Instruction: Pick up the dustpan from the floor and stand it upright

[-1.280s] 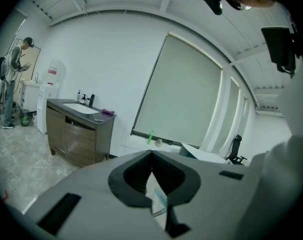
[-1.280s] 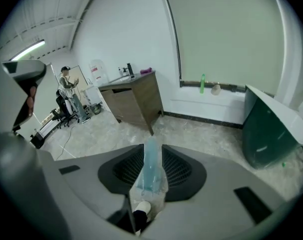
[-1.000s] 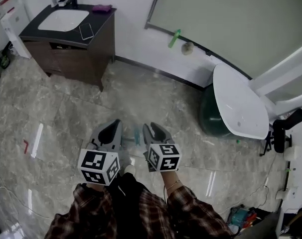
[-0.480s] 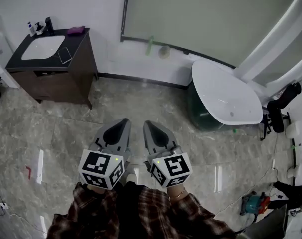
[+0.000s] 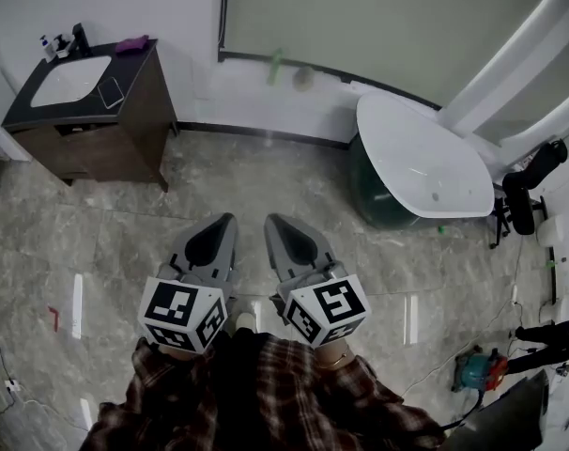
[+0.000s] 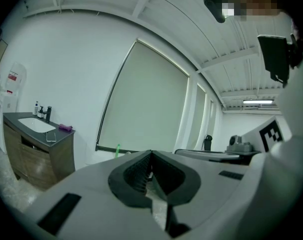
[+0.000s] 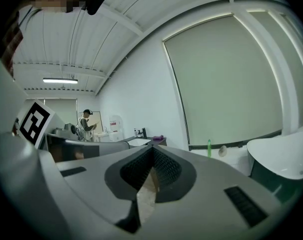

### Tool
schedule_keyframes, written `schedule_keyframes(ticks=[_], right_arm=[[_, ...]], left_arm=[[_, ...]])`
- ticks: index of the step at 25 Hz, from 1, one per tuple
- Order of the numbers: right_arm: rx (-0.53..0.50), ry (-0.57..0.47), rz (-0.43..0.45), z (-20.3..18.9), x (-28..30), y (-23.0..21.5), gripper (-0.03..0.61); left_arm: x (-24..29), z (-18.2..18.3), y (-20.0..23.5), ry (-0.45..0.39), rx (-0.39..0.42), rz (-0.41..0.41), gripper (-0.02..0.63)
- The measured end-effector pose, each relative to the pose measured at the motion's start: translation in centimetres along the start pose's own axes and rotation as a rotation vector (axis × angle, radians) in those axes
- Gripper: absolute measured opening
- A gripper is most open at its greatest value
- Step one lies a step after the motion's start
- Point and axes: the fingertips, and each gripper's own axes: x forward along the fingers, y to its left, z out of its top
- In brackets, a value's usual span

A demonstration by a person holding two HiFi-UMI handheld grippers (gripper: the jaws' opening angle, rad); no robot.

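Both grippers are hovering side by side above the marble floor, down-frame and to the right of the vanity cabinet, pointing roughly level toward the wall that the cabinet is standing against.

- Left gripper: fingers are pressing tip to tip, nothing between them (the left gripper view is showing the ribbed pads meeting at the front).
- Right gripper: fingers are likewise resting together and holding nothing. It is sitting just beside the left gripper, on the side farther from the cabinet.
- The marker cubes are facing the head camera, with plaid sleeves showing behind them.
- Dustpan: no view is letting me locate it, and neither gripper is carrying it.

Surroundings, referenced to the cabinet:
- On its dark top a white sink is sitting, with a phone beside the basin and a purple cloth at the back corner.
- Right of the cabinet, along the same wall, a green bottle is standing on the ledge under a large blind.
- Farther right again, well apart from the cabinet, a white oval top is resting on a dark green base.
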Motion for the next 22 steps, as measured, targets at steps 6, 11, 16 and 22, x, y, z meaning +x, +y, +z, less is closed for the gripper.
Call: schedule_keyframes(ticks=[6, 11, 16, 22], right_arm=[[0.003, 0.021, 0.030, -0.1, 0.8, 0.5, 0.011], [-0.009, 0.017, 0.052, 0.4, 1.4, 0.9, 0.011], [-0.002, 0.017, 0.057, 0.5, 1.6, 1.0, 0.011], [-0.004, 0.024, 0.079, 0.5, 2.0, 1.6, 0.011]], left_arm=[[0.0, -0.1, 0.8, 0.001, -0.002, 0.020, 0.011], [0.0, 0.3, 1.5, -0.008, -0.002, 0.034, 0.011], [0.0, 0.2, 1.6, -0.006, -0.005, 0.030, 0.011], [-0.3, 0.1, 1.7, -0.004, -0.006, 0.034, 0.011]])
